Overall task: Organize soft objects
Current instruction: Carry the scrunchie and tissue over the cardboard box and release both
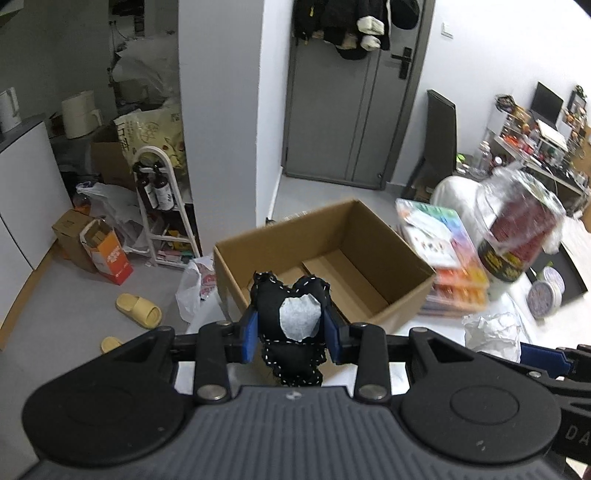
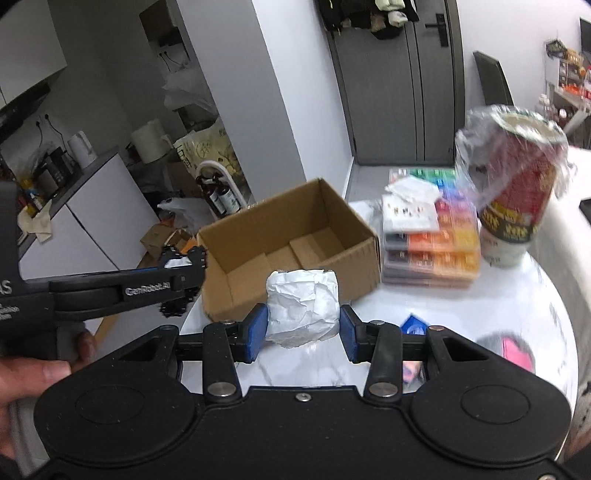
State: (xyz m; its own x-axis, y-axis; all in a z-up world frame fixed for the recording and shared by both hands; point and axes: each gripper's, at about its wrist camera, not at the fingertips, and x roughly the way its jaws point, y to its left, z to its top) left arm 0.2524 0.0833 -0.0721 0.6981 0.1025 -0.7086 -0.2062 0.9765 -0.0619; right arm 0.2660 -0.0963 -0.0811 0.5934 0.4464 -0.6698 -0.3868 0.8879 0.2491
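Left gripper (image 1: pixel 291 332) clamps a black stuffed toy (image 1: pixel 290 314) at mid-body between its jaws. Right gripper (image 2: pixel 303 328) pinches crumpled white paper (image 2: pixel 303 308). Both look light and squashy, poised before the open cardboard box (image 2: pixel 291 236) ahead.

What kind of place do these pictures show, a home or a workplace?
Most likely a small lived-in apartment: coats hang on the grey entrance door, yellow slippers lie on the floor, and a kettle stands on a kitchen counter.

Black left gripper (image 1: pixel 291 334); blue pads (image 1: pixel 250 332); silver screws (image 1: pixel 211 391)
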